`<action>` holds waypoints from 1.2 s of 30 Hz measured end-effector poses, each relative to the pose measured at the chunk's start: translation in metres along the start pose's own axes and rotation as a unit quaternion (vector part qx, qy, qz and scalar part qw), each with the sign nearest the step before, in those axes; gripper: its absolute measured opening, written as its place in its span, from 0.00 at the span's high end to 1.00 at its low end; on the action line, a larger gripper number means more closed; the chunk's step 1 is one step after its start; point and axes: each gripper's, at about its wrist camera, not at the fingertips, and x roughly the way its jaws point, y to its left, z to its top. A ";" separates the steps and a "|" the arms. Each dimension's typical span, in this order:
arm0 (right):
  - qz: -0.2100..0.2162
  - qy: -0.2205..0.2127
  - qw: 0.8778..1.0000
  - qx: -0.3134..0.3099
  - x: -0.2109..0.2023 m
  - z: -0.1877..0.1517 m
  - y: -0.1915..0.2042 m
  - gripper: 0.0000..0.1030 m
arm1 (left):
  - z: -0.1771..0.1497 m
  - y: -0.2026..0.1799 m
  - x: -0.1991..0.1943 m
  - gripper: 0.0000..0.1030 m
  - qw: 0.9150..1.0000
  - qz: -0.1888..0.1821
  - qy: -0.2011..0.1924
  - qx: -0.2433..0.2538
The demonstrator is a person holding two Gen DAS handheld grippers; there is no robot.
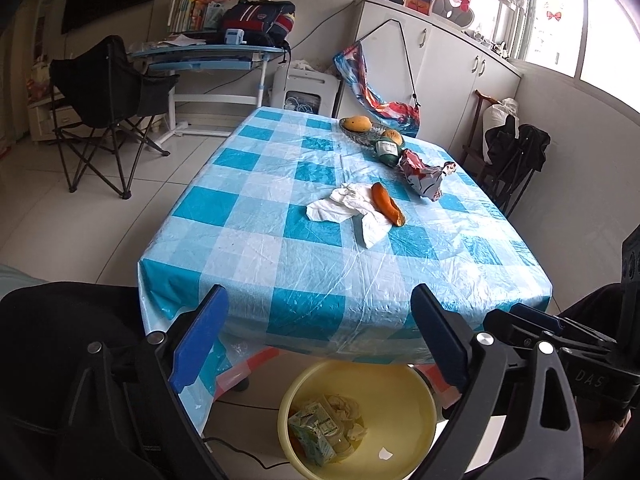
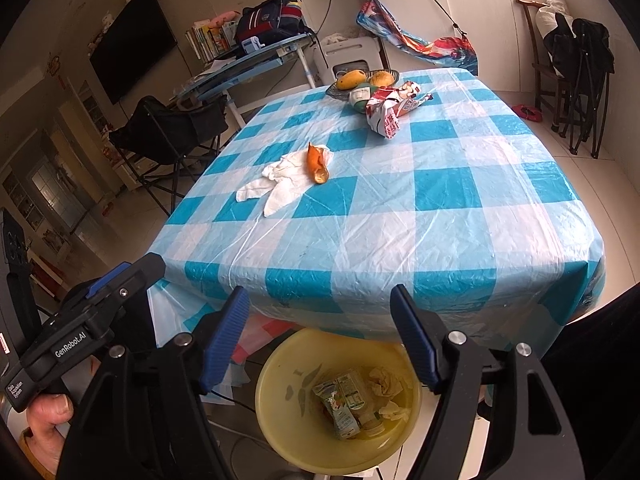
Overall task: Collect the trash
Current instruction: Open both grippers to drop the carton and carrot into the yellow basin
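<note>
My left gripper [image 1: 320,300] and my right gripper [image 2: 320,296] both stand open with nothing between their blue pads. They hang over a yellow bin [image 1: 404,420] [image 2: 280,384] on the floor under the table's near edge. In the bin lie a crushed drink carton [image 1: 312,432] [image 2: 340,404] and crumpled tissue [image 2: 386,384]. On the blue-checked table [image 1: 280,248] [image 2: 440,220] lie crumpled white tissues [image 1: 344,208] [image 2: 280,184], an orange peel [image 1: 388,204] [image 2: 317,164] resting on them, and farther back a crinkled red-and-white snack wrapper [image 1: 424,176] [image 2: 386,114].
A dish of mangoes [image 1: 360,124] [image 2: 352,78] and a green tub [image 1: 388,151] stand at the table's far side. A black folding chair [image 1: 108,92] and a blue desk [image 1: 200,56] are to the left, white cabinets [image 1: 452,80] behind, folded chairs [image 2: 588,72] to the right.
</note>
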 end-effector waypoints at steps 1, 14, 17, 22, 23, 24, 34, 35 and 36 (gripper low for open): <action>0.000 0.000 1.000 -0.002 0.000 0.000 0.001 0.32 | 0.000 0.000 0.000 0.14 1.000 0.000 0.000 0.001; -0.005 -0.002 0.999 -0.033 0.002 -0.002 0.011 0.32 | -0.001 -0.003 0.000 0.13 1.000 -0.002 -0.001 0.008; -0.005 -0.001 0.999 -0.035 0.003 -0.002 0.012 0.32 | -0.001 -0.003 0.001 0.13 1.000 -0.002 0.000 0.008; -0.007 0.000 0.999 -0.040 0.004 -0.003 0.013 0.32 | 0.000 -0.005 0.000 0.13 1.000 -0.003 0.000 0.011; -0.007 0.000 0.999 -0.041 0.004 -0.003 0.014 0.32 | 0.000 -0.005 0.000 0.13 1.000 -0.003 0.000 0.010; -0.007 0.000 0.999 -0.042 0.004 -0.003 0.014 0.32 | 0.000 -0.005 0.000 0.13 1.000 -0.003 0.000 0.010; -0.010 0.003 0.999 -0.048 0.005 -0.004 0.016 0.32 | 0.000 -0.005 0.001 0.13 1.000 -0.003 0.000 0.010; -0.010 0.003 0.999 -0.049 0.006 -0.004 0.016 0.32 | 0.000 -0.005 0.000 0.13 1.000 -0.003 0.000 0.010; -0.011 0.003 0.999 -0.049 0.006 -0.004 0.017 0.32 | 0.000 -0.005 0.000 0.13 1.000 -0.003 0.000 0.010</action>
